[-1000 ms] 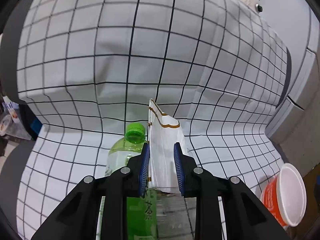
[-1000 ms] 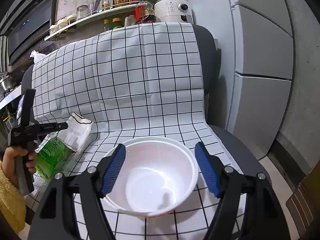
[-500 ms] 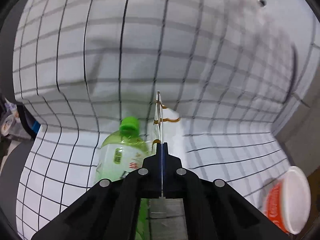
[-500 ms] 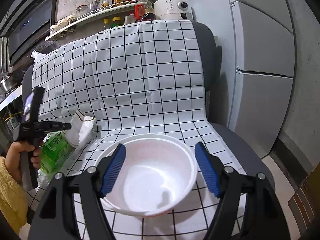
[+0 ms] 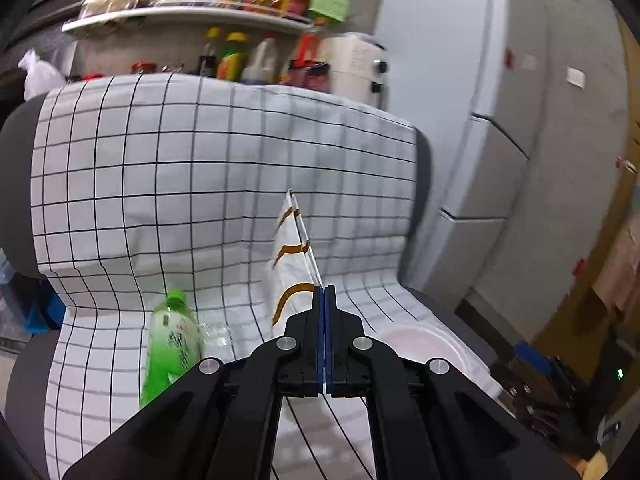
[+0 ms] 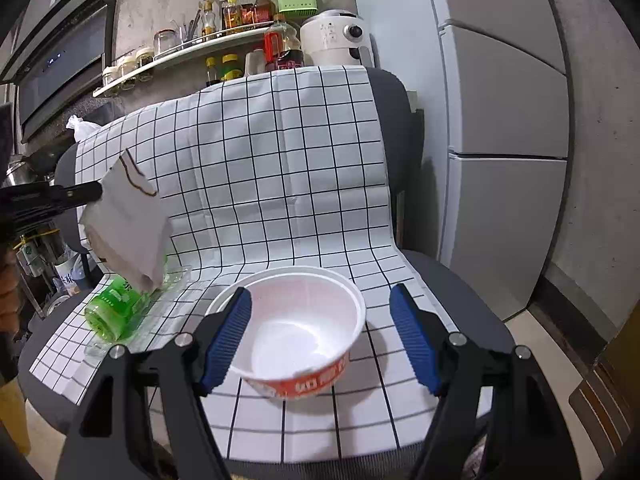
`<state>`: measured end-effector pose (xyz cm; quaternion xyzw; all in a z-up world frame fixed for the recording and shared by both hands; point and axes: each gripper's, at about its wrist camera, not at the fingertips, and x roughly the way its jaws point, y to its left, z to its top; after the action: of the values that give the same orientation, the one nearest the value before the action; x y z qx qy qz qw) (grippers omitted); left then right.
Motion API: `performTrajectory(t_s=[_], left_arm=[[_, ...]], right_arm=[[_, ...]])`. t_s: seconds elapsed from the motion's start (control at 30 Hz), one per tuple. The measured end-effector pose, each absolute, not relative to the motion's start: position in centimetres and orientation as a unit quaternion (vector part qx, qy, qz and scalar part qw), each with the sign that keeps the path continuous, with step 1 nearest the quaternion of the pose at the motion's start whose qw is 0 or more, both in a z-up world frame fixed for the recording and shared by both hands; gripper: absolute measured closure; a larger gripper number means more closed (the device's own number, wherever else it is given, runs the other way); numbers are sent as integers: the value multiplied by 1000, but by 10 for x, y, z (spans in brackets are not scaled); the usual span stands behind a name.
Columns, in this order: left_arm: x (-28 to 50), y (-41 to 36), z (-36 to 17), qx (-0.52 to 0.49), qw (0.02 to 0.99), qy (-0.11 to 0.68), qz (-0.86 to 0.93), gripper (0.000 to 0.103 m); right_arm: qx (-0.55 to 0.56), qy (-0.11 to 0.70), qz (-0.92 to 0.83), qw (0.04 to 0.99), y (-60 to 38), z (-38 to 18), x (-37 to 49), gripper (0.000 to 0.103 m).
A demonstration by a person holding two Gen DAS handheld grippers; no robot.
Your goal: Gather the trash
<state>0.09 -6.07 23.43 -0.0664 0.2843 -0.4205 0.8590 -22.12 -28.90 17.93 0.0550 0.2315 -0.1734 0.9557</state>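
Observation:
My left gripper [image 5: 324, 292] is shut on a flat white paper bag [image 5: 294, 256] with brown lines, held up in the air above the chair seat. In the right wrist view the same paper bag [image 6: 128, 220] hangs from the left gripper [image 6: 96, 192] at the left. A green plastic bottle [image 5: 170, 344] [image 6: 114, 308] lies on the checked cloth. My right gripper [image 6: 320, 316] stands open, its blue pads on either side of a white and orange noodle bowl [image 6: 304, 332] without touching it.
A checked cloth [image 6: 280, 160] covers a grey office chair [image 6: 460, 280]. Clear plastic wrap [image 6: 168, 280] lies by the bottle. Behind stand a shelf of bottles [image 6: 224, 40], a white cooker [image 6: 336, 36] and a grey fridge [image 6: 500, 120].
The left gripper closed on the paper bag and lifted it off the seat, up and to the right. The right gripper drew back slightly from the bowl and stayed open.

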Motion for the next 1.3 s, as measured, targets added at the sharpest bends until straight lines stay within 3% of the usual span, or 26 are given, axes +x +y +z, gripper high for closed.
performTrajectory(t_s=[0.37, 0.73, 0.83, 0.9, 1.03, 1.2, 1.3], left_arm=[[-61, -56, 206, -52, 822, 339, -455, 103], [-64, -95, 121, -47, 789, 443, -422, 100], [-64, -81, 112, -42, 798, 454, -394, 88], [-68, -69, 113, -42, 808, 444, -385, 67], [-80, -50, 121, -19, 838, 405, -366, 63], [-93, -55, 126, -12, 826, 378, -418, 44], [-103, -74, 126, 2, 820, 357, -448, 40]], right_arm=[[51, 238, -165, 956, -273, 179, -250, 32], [58, 247, -172, 952, -281, 173, -262, 32], [60, 249, -169, 952, -281, 171, -260, 32], [59, 249, -165, 952, -279, 170, -258, 32], [54, 247, -159, 954, -273, 171, -255, 32], [52, 255, -155, 953, -267, 169, -251, 32], [49, 258, -155, 952, -264, 169, -250, 32]])
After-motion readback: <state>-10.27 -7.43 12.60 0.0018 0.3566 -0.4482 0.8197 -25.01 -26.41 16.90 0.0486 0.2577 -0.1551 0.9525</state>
